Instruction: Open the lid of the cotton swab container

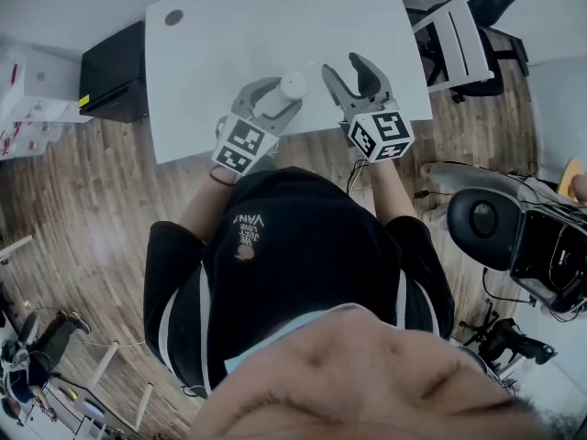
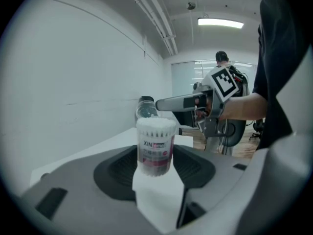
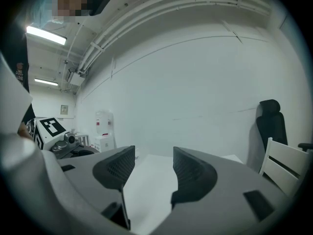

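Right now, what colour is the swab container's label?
The cotton swab container label: white, pink band; left gripper view.

The white bench (image 1: 238,35) lies beneath the left claw (image 1: 280,97) and right claw (image 1: 344,70). A black box (image 1: 115,71) sits left of the left claw, and a white chair (image 1: 459,44) right of the right claw.

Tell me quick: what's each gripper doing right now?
Left gripper: shut on the clear cylindrical plastic cotton swab container.
Right gripper: open, nothing between its jaws.
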The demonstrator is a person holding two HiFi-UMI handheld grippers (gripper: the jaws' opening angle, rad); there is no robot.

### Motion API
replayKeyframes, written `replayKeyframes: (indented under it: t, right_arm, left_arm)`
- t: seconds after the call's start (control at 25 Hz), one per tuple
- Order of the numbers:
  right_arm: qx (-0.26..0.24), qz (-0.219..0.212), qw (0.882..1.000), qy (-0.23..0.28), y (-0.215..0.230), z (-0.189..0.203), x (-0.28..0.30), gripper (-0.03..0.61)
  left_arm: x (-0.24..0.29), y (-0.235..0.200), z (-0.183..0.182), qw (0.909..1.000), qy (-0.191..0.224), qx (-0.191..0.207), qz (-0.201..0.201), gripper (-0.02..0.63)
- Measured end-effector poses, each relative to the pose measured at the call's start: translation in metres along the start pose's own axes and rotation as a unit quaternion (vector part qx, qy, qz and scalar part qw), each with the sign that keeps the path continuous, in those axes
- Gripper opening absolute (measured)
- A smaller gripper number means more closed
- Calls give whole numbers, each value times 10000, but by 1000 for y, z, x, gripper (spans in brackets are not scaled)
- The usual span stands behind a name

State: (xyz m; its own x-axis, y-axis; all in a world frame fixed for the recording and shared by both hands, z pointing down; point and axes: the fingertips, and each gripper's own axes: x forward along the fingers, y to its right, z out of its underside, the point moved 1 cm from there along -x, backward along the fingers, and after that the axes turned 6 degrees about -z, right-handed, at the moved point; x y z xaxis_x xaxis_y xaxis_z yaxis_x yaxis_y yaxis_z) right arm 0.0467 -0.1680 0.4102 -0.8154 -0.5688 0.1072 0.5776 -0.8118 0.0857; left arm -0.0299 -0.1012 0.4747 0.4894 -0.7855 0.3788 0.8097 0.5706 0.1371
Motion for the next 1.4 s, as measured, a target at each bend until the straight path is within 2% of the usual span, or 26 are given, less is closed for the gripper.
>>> replayKeyframes:
  t: [0.72,1.4]
  right_arm:
    - [39,11,9999,107,4,-4,-3,252]
    - [-17,13,10000,-54,-12,9,5,228]
  left_arm:
    - [12,-17,-9,9997,-95,-152,-144,236]
    - [-2,-55,-27,9985,99,-356,-408,236]
